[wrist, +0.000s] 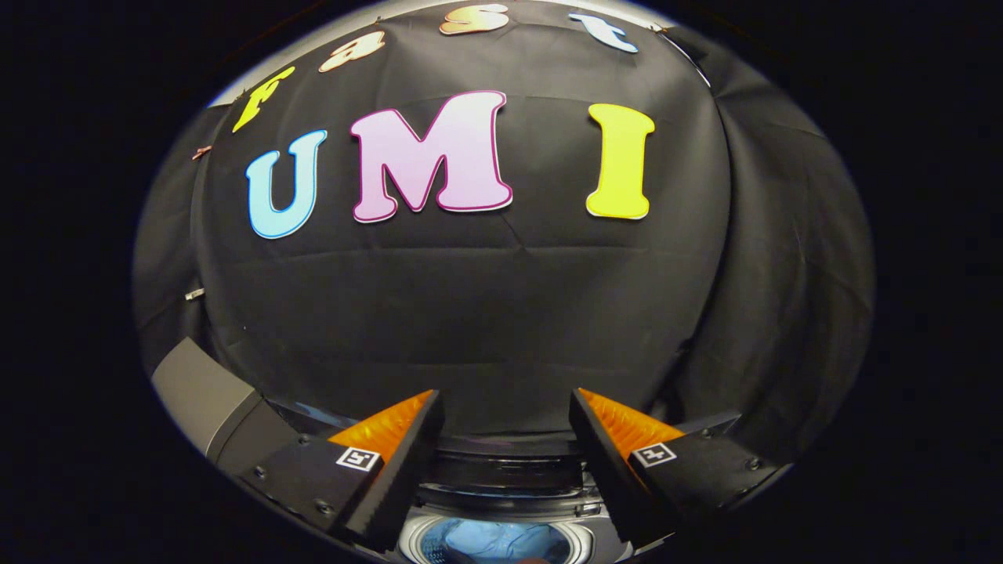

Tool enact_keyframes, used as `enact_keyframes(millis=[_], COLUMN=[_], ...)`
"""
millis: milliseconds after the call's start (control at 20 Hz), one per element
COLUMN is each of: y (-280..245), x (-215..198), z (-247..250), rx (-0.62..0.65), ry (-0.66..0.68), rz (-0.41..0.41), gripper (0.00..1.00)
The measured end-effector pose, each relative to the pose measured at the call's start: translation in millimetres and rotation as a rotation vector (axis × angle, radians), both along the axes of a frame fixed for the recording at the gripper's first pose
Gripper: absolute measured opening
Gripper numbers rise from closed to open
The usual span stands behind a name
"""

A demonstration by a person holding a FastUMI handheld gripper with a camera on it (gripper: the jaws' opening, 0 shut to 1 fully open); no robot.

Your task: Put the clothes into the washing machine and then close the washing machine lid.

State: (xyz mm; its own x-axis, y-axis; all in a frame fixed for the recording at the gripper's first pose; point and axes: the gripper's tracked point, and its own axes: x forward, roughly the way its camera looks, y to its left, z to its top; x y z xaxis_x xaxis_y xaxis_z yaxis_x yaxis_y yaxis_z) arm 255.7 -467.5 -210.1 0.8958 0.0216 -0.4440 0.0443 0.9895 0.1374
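Pale blue cloth, the clothes (494, 542), lies bunched inside the round drum of the washing machine (501, 486), seen low between the two fingers and just below their tips. By the look of it the garment is already in, so the loading half of the task appears done and the lid is what remains.

The claw (501, 439) hangs above the machine's opening with its fingers spread wide and nothing between them; the gap frames the drum mouth and the dark band at the back of the tub rim.

The lid (208, 399) is most likely the grey slab standing up beyond and outside the left finger, tilted back toward the booth's black cloth wall. I cannot tell where its hinge sits, nor whether the slab is the whole lid or a folded part of it.

The relation that matters: the lid lies off to the claw's left and slightly ahead, well apart from the left finger, with its long edge running up and away from the machine rather than across it. To shut it, the claw would probably have to swing left, reach the raised edge, and bring it down over the drum that sits directly under the fingers now.
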Motion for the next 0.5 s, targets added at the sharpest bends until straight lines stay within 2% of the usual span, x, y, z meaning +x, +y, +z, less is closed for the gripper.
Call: enact_keyframes(millis=[300, 500], y=[-3, -2], x=[-16, -48], z=[6, 10], rx=[-0.015, -0.024], ry=[-0.01, -0.014], rz=[-0.015, -0.022], gripper=[1.0, 1.0])
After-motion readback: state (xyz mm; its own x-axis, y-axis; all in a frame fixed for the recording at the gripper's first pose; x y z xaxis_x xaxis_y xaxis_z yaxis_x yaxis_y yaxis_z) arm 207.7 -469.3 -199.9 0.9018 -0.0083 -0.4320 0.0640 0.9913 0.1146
